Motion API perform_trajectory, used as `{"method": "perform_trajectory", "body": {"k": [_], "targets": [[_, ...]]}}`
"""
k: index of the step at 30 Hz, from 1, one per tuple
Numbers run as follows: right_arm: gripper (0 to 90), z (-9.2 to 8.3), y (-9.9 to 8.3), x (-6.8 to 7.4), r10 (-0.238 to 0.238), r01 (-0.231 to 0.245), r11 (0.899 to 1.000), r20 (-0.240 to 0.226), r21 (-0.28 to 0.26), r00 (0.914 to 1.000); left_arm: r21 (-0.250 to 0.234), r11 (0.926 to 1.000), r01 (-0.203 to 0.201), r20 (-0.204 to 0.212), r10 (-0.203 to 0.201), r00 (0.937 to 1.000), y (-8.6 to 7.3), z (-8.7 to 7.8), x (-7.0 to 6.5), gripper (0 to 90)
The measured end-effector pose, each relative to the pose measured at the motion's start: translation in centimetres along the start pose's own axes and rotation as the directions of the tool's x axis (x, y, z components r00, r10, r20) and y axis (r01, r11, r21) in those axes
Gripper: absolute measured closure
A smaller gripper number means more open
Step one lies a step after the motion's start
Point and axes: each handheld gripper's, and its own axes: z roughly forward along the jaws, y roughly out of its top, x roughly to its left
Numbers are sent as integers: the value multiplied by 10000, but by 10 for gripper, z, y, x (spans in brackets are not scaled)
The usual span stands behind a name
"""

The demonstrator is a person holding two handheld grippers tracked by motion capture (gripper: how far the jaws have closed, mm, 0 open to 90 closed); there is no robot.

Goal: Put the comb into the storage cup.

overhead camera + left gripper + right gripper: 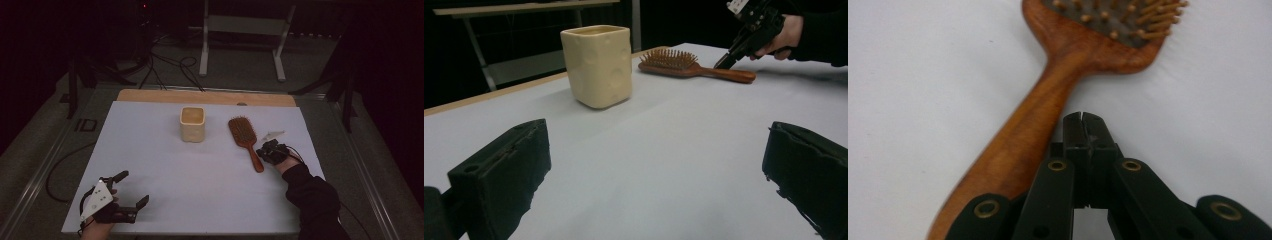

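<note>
Shut with nothing between its jaws, the right tool (1083, 120) sits just beside the untouched hairbrush (1048, 115) handle, so grasping remains, while the left tool (131, 189) waits wide open.

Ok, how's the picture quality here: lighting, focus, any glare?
High view: dim, dark surroundings, white table evenly lit, no glare. Left gripper view: cup sharp, near jaws soft. Right gripper view: hairbrush handle slightly soft, its bristles cropped at the top.

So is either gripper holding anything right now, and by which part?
Nothing is held. The right gripper is shut on nothing, its tips beside the hairbrush handle. The left gripper is open over bare table.
</note>
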Motion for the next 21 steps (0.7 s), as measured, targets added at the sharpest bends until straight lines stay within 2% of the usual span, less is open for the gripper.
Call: {"method": "perform_trajectory", "body": {"k": [10, 21], "targets": [[900, -23, 5, -6, 323, -311, 9991, 419, -292, 9986, 9, 10000, 9, 9, -9, 10000, 0, 0, 0, 0], [899, -47, 21, 0, 619, -587, 9973, 744, -448, 9953, 33, 10000, 1, 2, -1, 10000, 0, 1, 0, 0]]}}
